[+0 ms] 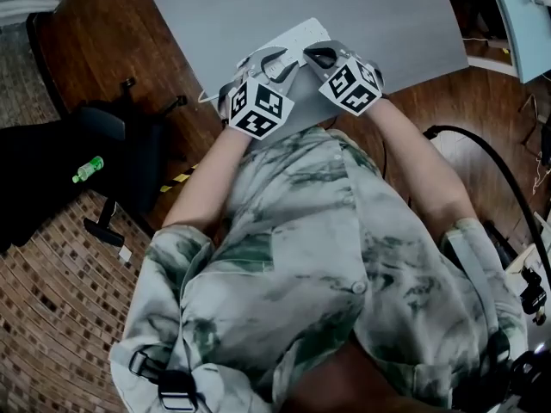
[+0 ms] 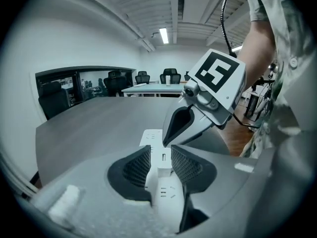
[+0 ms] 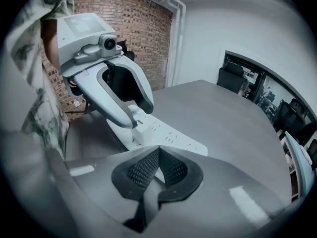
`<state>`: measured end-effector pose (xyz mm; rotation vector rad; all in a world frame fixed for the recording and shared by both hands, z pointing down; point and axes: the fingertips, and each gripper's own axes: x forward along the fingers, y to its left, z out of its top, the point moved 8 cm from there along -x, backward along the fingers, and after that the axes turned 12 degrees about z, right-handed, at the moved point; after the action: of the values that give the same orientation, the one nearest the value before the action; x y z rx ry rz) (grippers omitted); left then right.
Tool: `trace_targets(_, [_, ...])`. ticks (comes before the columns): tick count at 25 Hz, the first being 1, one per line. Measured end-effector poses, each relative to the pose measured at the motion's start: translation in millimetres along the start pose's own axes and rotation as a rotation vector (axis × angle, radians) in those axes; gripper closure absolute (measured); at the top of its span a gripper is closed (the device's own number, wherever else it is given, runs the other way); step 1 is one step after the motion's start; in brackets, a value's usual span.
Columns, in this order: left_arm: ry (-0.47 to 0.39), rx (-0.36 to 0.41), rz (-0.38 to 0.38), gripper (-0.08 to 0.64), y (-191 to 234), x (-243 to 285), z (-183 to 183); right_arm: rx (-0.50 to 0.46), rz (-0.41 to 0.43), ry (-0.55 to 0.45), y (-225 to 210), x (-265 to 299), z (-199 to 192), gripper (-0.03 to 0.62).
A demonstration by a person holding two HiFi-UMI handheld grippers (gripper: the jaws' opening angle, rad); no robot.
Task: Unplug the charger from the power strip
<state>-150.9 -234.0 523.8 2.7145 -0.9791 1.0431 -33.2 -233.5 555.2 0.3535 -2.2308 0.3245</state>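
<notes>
The left tool (image 2: 160, 150) stands spread wide astride the white charger (image 2: 163, 163), its pads close beside the charger's flanks but showing no squeeze. The charger is still plugged into the power strip (image 2: 168, 196) on the grey bench (image 3: 223, 118). The right tool (image 3: 156, 155), pressed together and empty, points its tip at the strip just beyond the charger. If that tip does not pin the strip, a pull would likely lift strip and charger together. A tilted pull could jam the prongs or slip the pads.

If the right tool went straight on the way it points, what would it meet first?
Most likely the power strip: its white top lies just beyond the closed tips of the right tool. Depth is hard to judge in this view.
</notes>
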Motion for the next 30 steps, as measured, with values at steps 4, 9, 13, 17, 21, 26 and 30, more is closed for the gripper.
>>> trace_targets(4, [-0.003,-0.012,-0.039,0.426,-0.7,1.0,-0.5,0.001,0.013,0.015,-2.2,3.7,-2.5,0.586])
trace_targets(9, [0.024,-0.036,-0.068,0.426,-7.8,4.1,-8.2,-0.007,-0.008,0.011,-2.0,0.7,-0.5,0.586])
trace_targets(13, [0.050,-0.026,-0.050,0.426,-9.1,15.3,-12.5,-0.022,0.006,0.019,-4.3,6.6,3.8,0.586])
trace_targets(17, [0.055,-0.002,-0.054,0.451,-10.5,21.7,-14.3,-0.025,0.020,0.036,-3.5,11.5,2.8,0.586])
trace_targets(21, [0.054,0.015,-0.053,0.457,-11.5,22.3,-12.9,0.021,0.041,0.023,-7.1,10.2,3.7,0.588])
trace_targets(26, [0.064,0.019,-0.050,0.459,-12.2,21.5,-11.6,0.028,0.041,0.067,-5.1,11.6,6.3,0.591])
trace_targets(30, [0.069,0.012,-0.052,0.460,-12.4,21.9,-10.6,0.018,0.036,0.085,-3.9,12.3,6.6,0.595])
